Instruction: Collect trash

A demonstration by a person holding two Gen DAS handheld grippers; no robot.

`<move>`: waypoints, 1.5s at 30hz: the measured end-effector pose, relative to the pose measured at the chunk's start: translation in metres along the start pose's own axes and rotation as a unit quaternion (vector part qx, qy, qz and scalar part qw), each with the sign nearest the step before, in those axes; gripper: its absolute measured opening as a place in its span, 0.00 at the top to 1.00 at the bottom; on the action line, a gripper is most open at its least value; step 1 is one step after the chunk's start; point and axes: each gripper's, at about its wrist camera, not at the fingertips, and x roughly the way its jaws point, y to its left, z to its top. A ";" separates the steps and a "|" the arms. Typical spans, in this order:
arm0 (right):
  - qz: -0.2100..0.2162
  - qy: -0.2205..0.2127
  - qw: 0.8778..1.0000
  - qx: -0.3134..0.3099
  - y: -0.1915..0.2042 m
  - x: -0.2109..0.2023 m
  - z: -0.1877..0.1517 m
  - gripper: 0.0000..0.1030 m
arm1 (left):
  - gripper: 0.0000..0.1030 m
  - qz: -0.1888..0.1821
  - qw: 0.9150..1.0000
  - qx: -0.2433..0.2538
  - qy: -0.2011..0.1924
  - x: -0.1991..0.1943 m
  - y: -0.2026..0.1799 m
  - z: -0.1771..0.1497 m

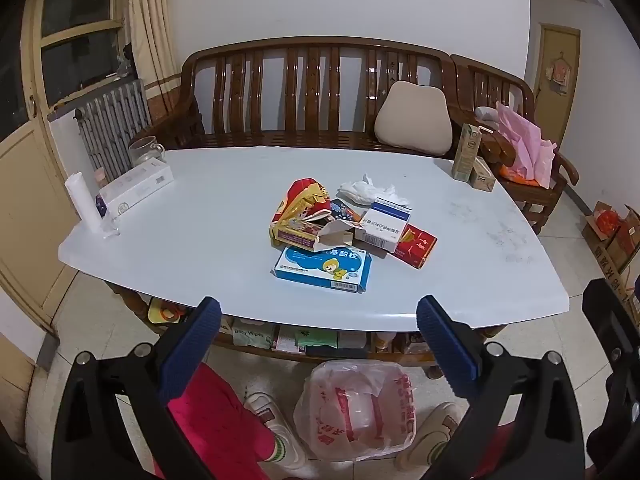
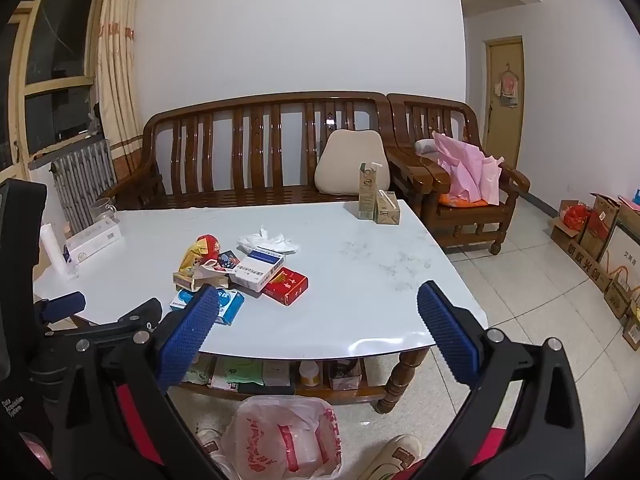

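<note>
Both tools wide apart, nothing between the pads: left gripper (image 1: 318,312), right gripper (image 2: 318,300), each held short of the white table's (image 1: 200,216) near edge. Trash heaped mid-table: blue box (image 1: 322,268) nearest, torn snack wrapper (image 1: 300,208), white box (image 1: 384,224), red pack (image 1: 416,246), crumpled tissue (image 1: 368,190) behind. Open plastic bag (image 1: 356,408) on floor between two shoes, under near edge.

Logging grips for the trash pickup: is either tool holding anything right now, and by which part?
Nothing is held. The left tool and right tool are both open, short of the trash pile.
</note>
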 end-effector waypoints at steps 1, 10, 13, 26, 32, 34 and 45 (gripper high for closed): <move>-0.001 0.000 1.000 0.000 0.000 0.000 0.000 0.06 | 0.07 0.000 1.000 0.000 0.001 0.000 0.000 0.000; 0.002 0.003 1.000 0.003 0.001 0.001 0.001 0.06 | 0.07 0.001 1.000 -0.004 -0.001 -0.001 -0.001 -0.001; 0.003 0.003 1.000 0.003 0.002 0.001 0.002 0.06 | 0.07 0.002 1.000 -0.003 -0.002 -0.002 -0.003 -0.001; 0.003 0.005 1.000 0.001 0.002 0.004 0.000 0.06 | 0.07 -0.002 1.000 -0.005 0.002 0.000 0.001 0.001; 0.003 0.006 1.000 0.000 0.003 0.002 0.001 0.06 | 0.07 -0.003 1.000 -0.006 0.003 -0.001 0.001 0.001; 0.003 0.005 1.000 0.000 0.002 0.002 -0.001 0.06 | 0.07 -0.004 1.000 -0.006 0.003 -0.001 0.000 0.001; 0.003 0.005 1.000 0.000 0.003 0.003 -0.001 0.06 | 0.07 -0.005 1.000 -0.007 0.003 -0.002 0.002 0.000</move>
